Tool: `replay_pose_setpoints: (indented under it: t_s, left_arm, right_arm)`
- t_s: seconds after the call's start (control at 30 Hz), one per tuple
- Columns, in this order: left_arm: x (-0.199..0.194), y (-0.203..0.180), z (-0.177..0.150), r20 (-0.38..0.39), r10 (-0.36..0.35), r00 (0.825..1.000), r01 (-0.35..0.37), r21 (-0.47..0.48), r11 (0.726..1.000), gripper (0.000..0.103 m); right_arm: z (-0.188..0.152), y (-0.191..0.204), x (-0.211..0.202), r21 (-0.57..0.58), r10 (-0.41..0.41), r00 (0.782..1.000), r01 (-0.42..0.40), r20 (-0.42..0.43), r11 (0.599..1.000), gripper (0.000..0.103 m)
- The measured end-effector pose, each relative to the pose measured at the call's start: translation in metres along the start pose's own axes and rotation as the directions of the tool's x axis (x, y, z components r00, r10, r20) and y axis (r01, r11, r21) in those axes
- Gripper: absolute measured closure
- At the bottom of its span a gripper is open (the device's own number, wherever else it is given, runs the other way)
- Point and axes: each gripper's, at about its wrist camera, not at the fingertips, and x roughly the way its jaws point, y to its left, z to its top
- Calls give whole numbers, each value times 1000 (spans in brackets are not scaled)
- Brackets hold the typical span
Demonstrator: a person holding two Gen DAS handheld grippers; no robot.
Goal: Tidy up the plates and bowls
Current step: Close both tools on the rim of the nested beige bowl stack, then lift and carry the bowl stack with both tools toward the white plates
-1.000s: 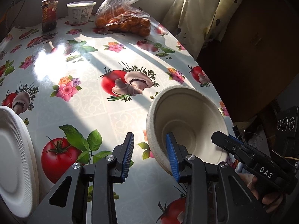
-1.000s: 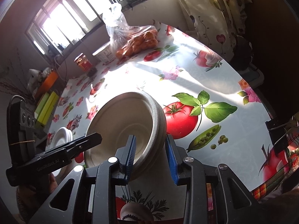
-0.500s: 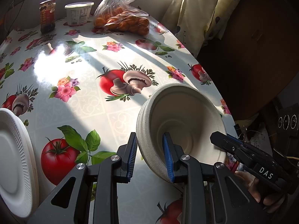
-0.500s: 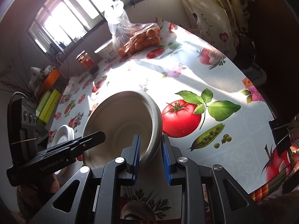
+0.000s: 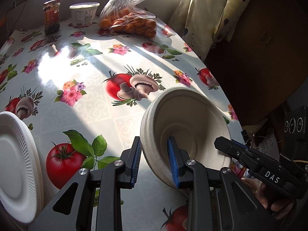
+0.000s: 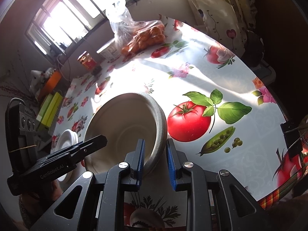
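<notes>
in the left wrist view, a stack of white foam plates lies flat at 9 o'clock on the table, whose oilcloth is printed with tomatoes and flowers, well apart from the tools. toward 12 o'clock stand a dark jar, a white tub and a clear bag of oranges along the far edge. the left gripper sits at 6 o'clock, its blue pads either side of the left rim of a beige bowl; the jaws have just been closing and now clamp that wall, one pad outside, one inside. the bowl is tilted, near the table's right edge, around 4 o'clock from the picture's middle. it looks like more than one bowl nested, going by the doubled rim. at 4 o'clock the right gripper bites the bowl's opposite rim; in its own view its jaws, just closed further, pinch the wall at 6 o'clock.
</notes>
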Motion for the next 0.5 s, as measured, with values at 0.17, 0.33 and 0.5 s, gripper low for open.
replay_pose_setpoints:
  t_s: [0.17, 0.33, 0.5]
  left_arm:
    - [-7, 4, 1, 17, 8, 1000, -8, -13, 1000, 74]
    - [-14, 11, 2, 33, 19, 999, -18, -33, 999, 74]
    - [-24, 22, 1, 51, 33, 998, -30, -60, 998, 74]
  right_arm:
    - [3, 8, 1, -14, 8, 1000, -8, -4, 1000, 81]
    - [6, 19, 3, -34, 17, 1000, -17, -8, 999, 81]
    - [9, 32, 6, -58, 34, 999, -35, -20, 998, 81]
